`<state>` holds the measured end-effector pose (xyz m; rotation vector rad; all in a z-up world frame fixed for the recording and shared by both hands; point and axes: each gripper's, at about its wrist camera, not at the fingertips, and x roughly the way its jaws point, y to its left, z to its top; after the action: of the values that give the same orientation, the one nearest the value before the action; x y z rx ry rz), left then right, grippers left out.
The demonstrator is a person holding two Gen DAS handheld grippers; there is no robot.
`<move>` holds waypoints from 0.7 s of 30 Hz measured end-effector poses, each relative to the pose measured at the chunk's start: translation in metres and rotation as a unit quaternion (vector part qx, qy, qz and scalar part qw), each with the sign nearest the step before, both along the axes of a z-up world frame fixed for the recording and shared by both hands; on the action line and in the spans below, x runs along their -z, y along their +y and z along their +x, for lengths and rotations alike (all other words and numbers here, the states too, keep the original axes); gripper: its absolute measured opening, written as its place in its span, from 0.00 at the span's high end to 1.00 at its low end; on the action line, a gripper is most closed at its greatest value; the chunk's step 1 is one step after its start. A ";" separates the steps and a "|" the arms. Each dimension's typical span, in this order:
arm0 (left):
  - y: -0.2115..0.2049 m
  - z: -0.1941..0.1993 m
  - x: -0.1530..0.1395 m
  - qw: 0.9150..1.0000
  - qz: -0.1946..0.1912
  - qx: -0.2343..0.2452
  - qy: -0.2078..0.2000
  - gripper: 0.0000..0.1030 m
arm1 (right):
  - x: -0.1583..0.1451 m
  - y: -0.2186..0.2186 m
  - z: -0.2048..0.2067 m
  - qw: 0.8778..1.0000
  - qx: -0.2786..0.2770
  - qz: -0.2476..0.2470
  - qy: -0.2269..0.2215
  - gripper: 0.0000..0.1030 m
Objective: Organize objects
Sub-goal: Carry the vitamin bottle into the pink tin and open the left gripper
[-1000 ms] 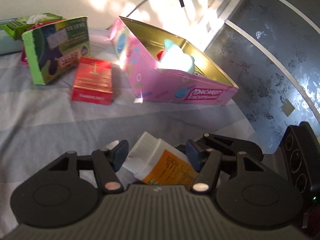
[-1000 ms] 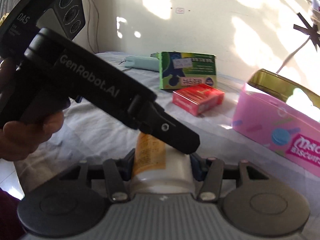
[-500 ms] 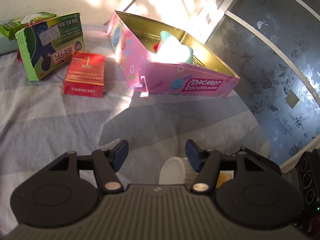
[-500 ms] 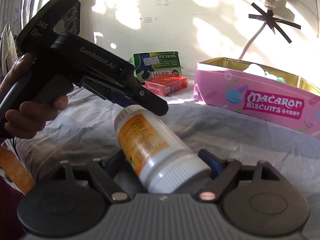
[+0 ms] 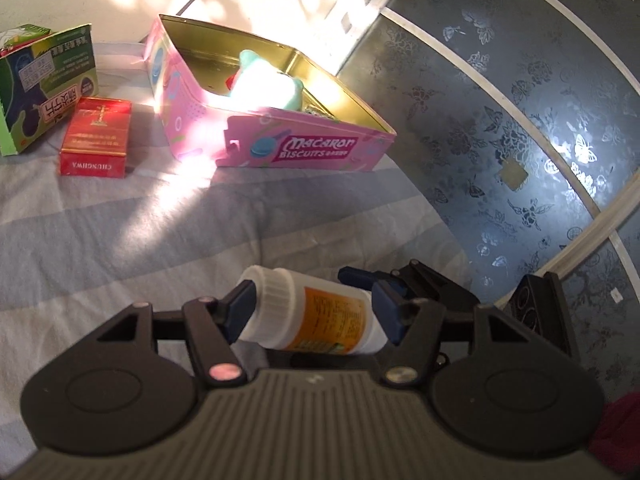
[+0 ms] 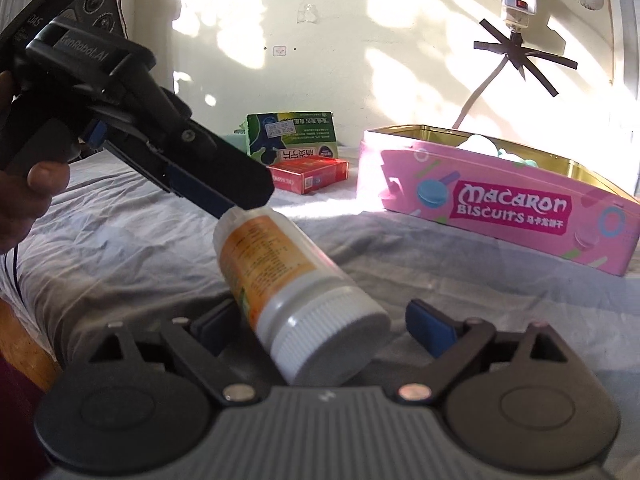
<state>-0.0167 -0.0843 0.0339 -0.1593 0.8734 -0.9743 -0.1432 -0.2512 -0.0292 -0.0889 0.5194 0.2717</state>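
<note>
Lying about — one bottle [image 5: 316, 314], two cartons [image 5: 44, 88]

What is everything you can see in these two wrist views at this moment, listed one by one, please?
Pill bottle: one, white with orange label, held off the cloth between the left gripper's pads.
Macaron biscuit tin: one, pink outside, gold inside, open, far side of the bed.
Soft item: one, white and mint, inside the tin; glare hides what it is.
Red pack: one, flat on the cloth, left of the tin.
Green box: one, behind the red pack.
Bed cloth: one, pale grey-blue striped.
Left gripper: black, blue pads, shut on the bottle.
Right gripper: black, its jaws have just been opening, pads clear of the bottle's cap.
Hand: one, gripping the left gripper's handle.
</note>
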 end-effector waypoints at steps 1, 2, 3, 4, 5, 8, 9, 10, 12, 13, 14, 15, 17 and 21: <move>-0.002 0.000 0.001 1.000 0.003 0.002 -0.003 0.37 | 0.001 -0.002 -0.002 1.000 0.001 0.002 0.001 0.12; -0.003 0.000 0.003 1.000 0.005 0.004 -0.004 0.37 | 0.001 -0.003 -0.004 1.000 0.001 0.004 0.001 0.14; -0.005 0.002 0.005 1.000 0.008 0.005 -0.001 0.37 | 0.002 -0.004 -0.005 1.000 0.000 0.008 0.002 0.17; -0.006 0.003 0.009 1.000 0.012 0.005 0.002 0.37 | 0.003 -0.005 -0.005 1.000 0.000 0.010 0.001 0.21; -0.007 0.005 0.013 1.000 0.018 0.005 0.007 0.37 | 0.003 -0.005 -0.006 1.000 -0.003 0.010 -0.002 0.25; -0.008 0.008 0.019 1.000 0.017 -0.006 0.013 0.33 | 0.003 -0.003 -0.005 1.000 -0.011 0.006 -0.010 0.34; -0.008 0.007 0.016 1.000 0.018 -0.006 0.009 0.34 | 0.003 -0.003 -0.005 1.000 -0.014 0.006 -0.012 0.35; -0.009 0.007 0.012 1.000 0.018 -0.005 -0.001 0.34 | 0.003 -0.003 -0.004 1.000 -0.017 0.005 -0.014 0.37; -0.013 0.006 0.001 0.999 0.023 -0.006 -0.029 0.34 | -0.001 -0.001 -0.001 0.999 -0.020 -0.002 -0.024 0.40; -0.016 0.006 -0.006 0.999 0.025 -0.006 -0.046 0.34 | -0.005 0.002 0.001 0.999 -0.023 -0.007 -0.035 0.42; -0.018 0.008 -0.013 0.998 0.026 -0.007 -0.061 0.34 | -0.009 0.003 0.004 0.999 -0.026 -0.011 -0.043 0.44; -0.020 0.010 -0.021 0.997 0.026 -0.007 -0.078 0.34 | -0.014 0.004 0.008 0.998 -0.028 -0.017 -0.055 0.46; -0.025 0.017 -0.037 0.995 0.020 -0.011 -0.101 0.34 | -0.023 0.008 0.018 0.997 -0.025 -0.034 -0.072 0.49; -0.038 0.039 -0.058 0.991 0.012 -0.018 -0.131 0.34 | -0.036 0.009 0.045 0.993 -0.001 -0.054 -0.106 0.50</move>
<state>0.0220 -0.1225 0.0922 -0.0244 0.6389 -0.9258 -0.0983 -0.2420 0.0067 -0.2221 0.3231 0.2332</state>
